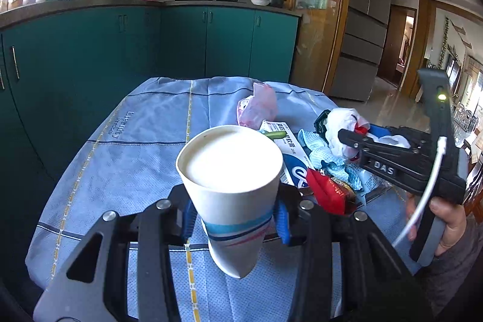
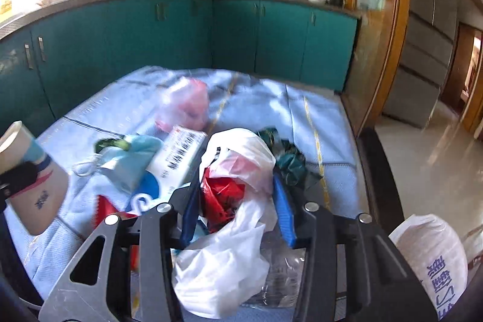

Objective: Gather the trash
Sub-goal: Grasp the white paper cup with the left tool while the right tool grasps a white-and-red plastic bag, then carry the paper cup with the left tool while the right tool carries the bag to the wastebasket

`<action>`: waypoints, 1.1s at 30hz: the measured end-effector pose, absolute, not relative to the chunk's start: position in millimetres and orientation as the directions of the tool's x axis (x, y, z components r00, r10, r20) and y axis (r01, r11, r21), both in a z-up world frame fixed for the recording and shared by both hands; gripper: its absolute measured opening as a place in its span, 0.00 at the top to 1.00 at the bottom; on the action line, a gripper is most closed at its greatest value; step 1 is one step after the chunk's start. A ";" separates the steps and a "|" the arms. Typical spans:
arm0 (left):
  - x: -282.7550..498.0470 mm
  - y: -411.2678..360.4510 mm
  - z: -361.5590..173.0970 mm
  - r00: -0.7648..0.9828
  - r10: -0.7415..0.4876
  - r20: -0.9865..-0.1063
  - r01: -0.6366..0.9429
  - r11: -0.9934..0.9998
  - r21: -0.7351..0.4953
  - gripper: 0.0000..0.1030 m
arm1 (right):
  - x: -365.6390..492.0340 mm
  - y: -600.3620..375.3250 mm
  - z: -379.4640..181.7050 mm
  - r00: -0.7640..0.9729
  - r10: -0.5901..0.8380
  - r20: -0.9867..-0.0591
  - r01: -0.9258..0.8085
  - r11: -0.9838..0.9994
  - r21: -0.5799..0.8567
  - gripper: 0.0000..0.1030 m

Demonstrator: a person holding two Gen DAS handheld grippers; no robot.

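Observation:
My left gripper [image 1: 235,221] is shut on a white paper cup [image 1: 229,171] with blue and red stripes, held upright above the blue tablecloth [image 1: 120,147]. The cup also shows at the left edge of the right wrist view [image 2: 27,177]. My right gripper [image 2: 237,207] has its blue fingers [image 2: 283,210] on either side of a white and red plastic bag [image 2: 238,171]; whether they grip it I cannot tell. The right gripper shows in the left wrist view [image 1: 356,142], at the same bag [image 1: 344,119]. Around it lie a toothpaste box [image 2: 178,156], a blue face mask [image 2: 126,168], a pink bag [image 2: 187,104] and a red wrapper [image 1: 326,192].
The table stands in front of teal kitchen cabinets [image 1: 181,38]. A dark green bag [image 2: 289,159] lies behind the white bag. A clear plastic bottle [image 2: 277,273] lies under my right gripper. A full white printed sack [image 2: 434,258] sits at the lower right. A fridge [image 1: 365,20] and doorway are to the right.

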State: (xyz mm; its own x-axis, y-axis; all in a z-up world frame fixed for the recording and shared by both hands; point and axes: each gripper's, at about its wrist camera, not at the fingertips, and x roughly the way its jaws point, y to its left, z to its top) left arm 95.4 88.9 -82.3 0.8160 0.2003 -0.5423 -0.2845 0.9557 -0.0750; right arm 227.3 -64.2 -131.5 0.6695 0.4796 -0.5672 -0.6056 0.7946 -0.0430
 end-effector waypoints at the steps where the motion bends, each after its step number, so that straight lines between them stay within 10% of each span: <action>1: 94.2 88.3 -81.0 0.818 0.201 -0.539 -0.285 0.956 -0.076 0.58 | 217.7 -66.6 -127.0 0.679 0.495 -0.543 -0.616 0.786 -0.054 0.57; 17: 84.8 64.4 -64.7 0.842 0.244 -0.482 -0.284 0.959 -0.011 0.58 | 160.3 -115.0 -107.5 0.745 0.527 -0.409 -0.614 0.781 -0.111 0.57; 33: 98.9 10.0 -47.7 0.882 0.120 -0.455 -0.137 0.991 -0.005 0.58 | 176.6 -245.2 -110.8 0.884 0.260 -0.390 -0.293 0.956 -0.026 0.57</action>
State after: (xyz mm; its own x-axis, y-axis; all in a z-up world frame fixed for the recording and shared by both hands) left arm 98.9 10.0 -47.7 0.8822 0.1198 -0.4554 -0.1373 0.9905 -0.0054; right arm 176.6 -245.2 -110.8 0.8835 0.2601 -0.3895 -0.2929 0.9558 -0.0262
